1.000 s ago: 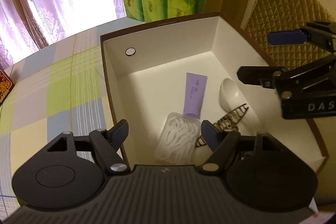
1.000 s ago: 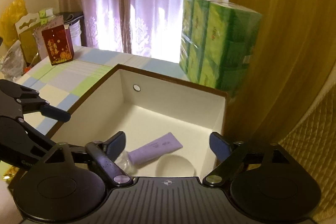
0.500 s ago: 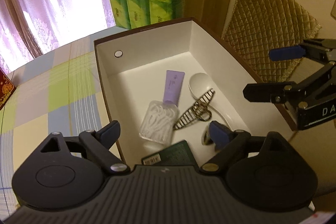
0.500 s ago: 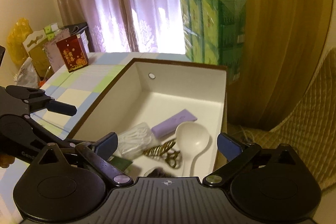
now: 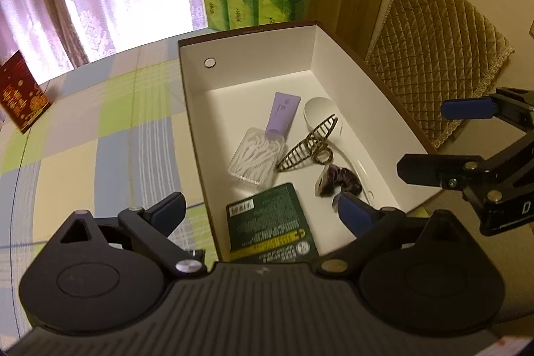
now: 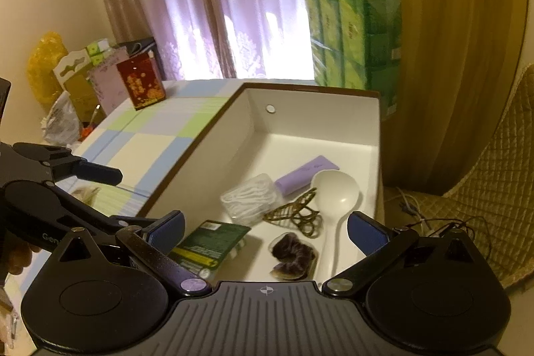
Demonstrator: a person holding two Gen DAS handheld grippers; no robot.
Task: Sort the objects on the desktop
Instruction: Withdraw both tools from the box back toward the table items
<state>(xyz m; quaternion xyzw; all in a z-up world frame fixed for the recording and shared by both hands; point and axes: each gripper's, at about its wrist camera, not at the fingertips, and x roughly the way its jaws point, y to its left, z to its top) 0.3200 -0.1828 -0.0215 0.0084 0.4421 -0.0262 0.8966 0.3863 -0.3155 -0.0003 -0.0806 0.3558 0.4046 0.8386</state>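
Both tongs, left point(image 5: 258, 211) and right point(image 6: 265, 229), gape wide and empty above the box point(image 5: 383, 95) at frame centre, which holds the sorted items (spoon point(image 5: 320, 112), tube point(image 5: 283, 113)); withdraw upward, clear of the walls.

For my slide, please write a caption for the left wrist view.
Open left gripper above a white box holding a purple tube, spoon and hair clip.

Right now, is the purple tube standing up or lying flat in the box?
Lying flat. The purple tube rests on the white box floor, its cap end against the floss pick case.
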